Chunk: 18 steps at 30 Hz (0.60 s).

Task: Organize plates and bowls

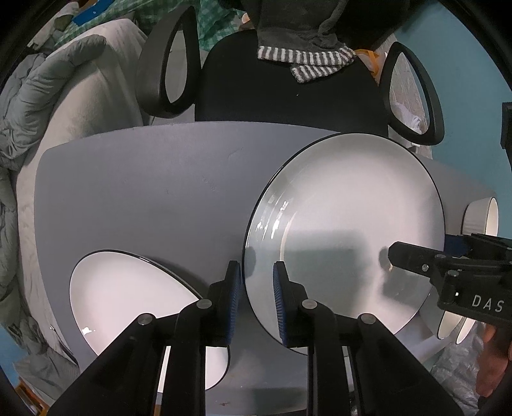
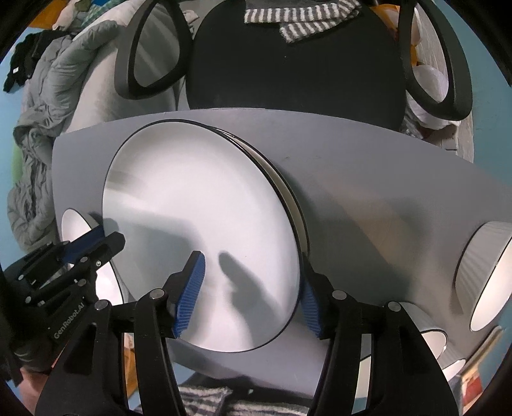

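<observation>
On the grey table [image 2: 368, 192], the large plate [image 2: 198, 224] rests on another plate's rim [image 2: 288, 192], apparently just stacked. The right gripper [image 2: 249, 294] straddles its five o'clock edge, jaws apart; the left gripper [image 1: 256, 300], narrowly parted, brackets the nine o'clock rim. Bowls [image 2: 486, 275] wait at three o'clock.

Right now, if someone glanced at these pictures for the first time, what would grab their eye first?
The big white plate with a thin dark rim, in the middle of the grey table atop another plate, stands out first. The left gripper and right gripper straddle its opposite edges, jaws open. Next comes a black chair beyond the table, with a striped towel on it.
</observation>
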Motion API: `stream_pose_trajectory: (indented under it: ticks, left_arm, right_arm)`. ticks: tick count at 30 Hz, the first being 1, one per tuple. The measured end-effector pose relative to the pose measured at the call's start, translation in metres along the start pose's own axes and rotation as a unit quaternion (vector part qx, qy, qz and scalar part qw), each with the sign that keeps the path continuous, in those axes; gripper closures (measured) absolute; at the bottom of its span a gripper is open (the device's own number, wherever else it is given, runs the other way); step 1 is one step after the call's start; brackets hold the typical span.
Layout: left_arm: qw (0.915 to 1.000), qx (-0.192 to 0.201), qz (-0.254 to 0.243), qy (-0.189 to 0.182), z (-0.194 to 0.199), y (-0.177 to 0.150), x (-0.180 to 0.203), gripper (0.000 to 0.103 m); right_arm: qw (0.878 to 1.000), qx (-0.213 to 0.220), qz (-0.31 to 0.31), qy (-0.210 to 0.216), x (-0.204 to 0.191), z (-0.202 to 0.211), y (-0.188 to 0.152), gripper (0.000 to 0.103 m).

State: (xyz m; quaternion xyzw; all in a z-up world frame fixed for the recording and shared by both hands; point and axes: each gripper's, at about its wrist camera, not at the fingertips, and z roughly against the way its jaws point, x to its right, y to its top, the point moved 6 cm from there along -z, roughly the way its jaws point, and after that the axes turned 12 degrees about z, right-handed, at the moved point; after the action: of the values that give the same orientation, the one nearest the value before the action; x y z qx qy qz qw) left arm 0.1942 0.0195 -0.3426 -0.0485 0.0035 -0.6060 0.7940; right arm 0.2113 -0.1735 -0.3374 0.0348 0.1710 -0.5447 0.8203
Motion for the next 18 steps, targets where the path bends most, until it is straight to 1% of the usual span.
stream_pose_trajectory:
  ticks: [12, 13, 15, 17, 18]
  left_arm:
    - [1.0000, 0.002, -0.002, -0.007, 0.004, -0.009, 0.002, 0.082]
    - [1.0000, 0.002, -0.002, -0.008, 0.005, -0.009, 0.002, 0.082]
    - [1.0000, 0.004, -0.002, -0.008, 0.006, -0.011, 0.001, 0.082]
    - [0.9999, 0.009, -0.002, -0.007, 0.009, -0.012, 0.001, 0.077]
    - [0.9999, 0.011, -0.001, -0.010, 0.010, -0.013, 0.000, 0.077]
  right_arm:
    - [1.000, 0.005, 0.004, -0.010, -0.003, 0.005, -0.003, 0.046]
    - [1.000, 0.005, 0.005, -0.013, -0.003, 0.006, -0.004, 0.046]
    - [0.999, 0.004, 0.006, -0.032, -0.001, 0.006, -0.005, 0.040]
    - [0.999, 0.006, 0.012, -0.044, 0.000, 0.007, -0.007, 0.040]
    - [0.999, 0.005, 0.012, -0.042, 0.000, 0.007, -0.008, 0.040]
